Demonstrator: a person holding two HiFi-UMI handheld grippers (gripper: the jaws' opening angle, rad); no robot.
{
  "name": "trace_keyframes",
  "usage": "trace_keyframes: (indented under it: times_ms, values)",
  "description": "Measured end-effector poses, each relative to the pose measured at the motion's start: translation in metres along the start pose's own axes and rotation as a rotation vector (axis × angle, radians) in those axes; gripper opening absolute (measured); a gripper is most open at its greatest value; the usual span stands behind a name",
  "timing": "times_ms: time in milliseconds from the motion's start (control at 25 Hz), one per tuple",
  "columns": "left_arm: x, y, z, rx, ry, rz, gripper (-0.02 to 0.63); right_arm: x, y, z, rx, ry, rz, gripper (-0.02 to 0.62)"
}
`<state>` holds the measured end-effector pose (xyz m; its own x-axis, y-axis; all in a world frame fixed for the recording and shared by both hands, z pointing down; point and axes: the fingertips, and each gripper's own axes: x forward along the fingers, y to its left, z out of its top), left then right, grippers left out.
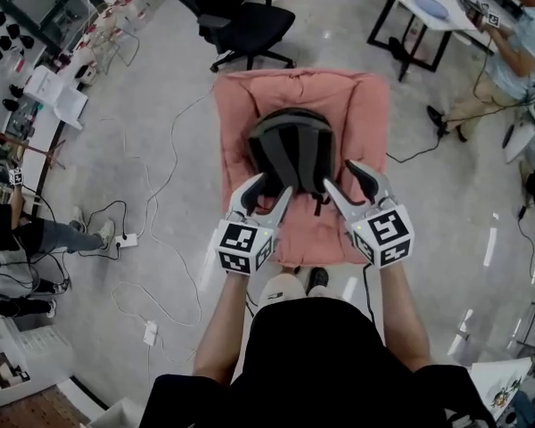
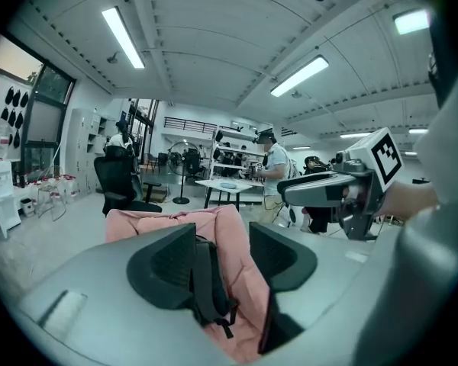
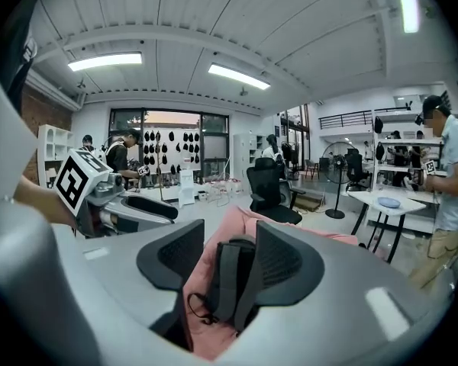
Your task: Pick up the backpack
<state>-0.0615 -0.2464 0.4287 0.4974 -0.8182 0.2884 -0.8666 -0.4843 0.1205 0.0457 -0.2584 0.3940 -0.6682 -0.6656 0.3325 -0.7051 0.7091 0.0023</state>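
A dark grey backpack (image 1: 290,150) lies on a pink cushion seat (image 1: 241,114), straps facing up. In the head view my left gripper (image 1: 269,190) is at the pack's near left edge and my right gripper (image 1: 346,178) at its near right edge. Both stand open. In the left gripper view a black shoulder strap (image 2: 210,277) lies between the left gripper's (image 2: 221,256) spread jaws, close to the left one. In the right gripper view another strap (image 3: 227,277) of the backpack (image 3: 248,261) sits between the right gripper's (image 3: 229,259) open jaws, near the right one. Neither pair of pads presses on a strap.
A black office chair (image 1: 241,16) stands behind the cushion. A white table (image 1: 419,7) with a seated person (image 1: 517,52) is at the far right. Cables and a power strip (image 1: 125,239) lie on the floor to the left, near another person (image 1: 18,234).
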Motion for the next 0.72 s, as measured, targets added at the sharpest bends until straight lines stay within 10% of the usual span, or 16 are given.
trace_keyframes:
  times_ms: [720]
  values:
    - [0.1,0.14,-0.026,-0.041,0.134,-0.061,0.213,0.147,-0.048,-0.014,-0.028,0.213,-0.021,0.198]
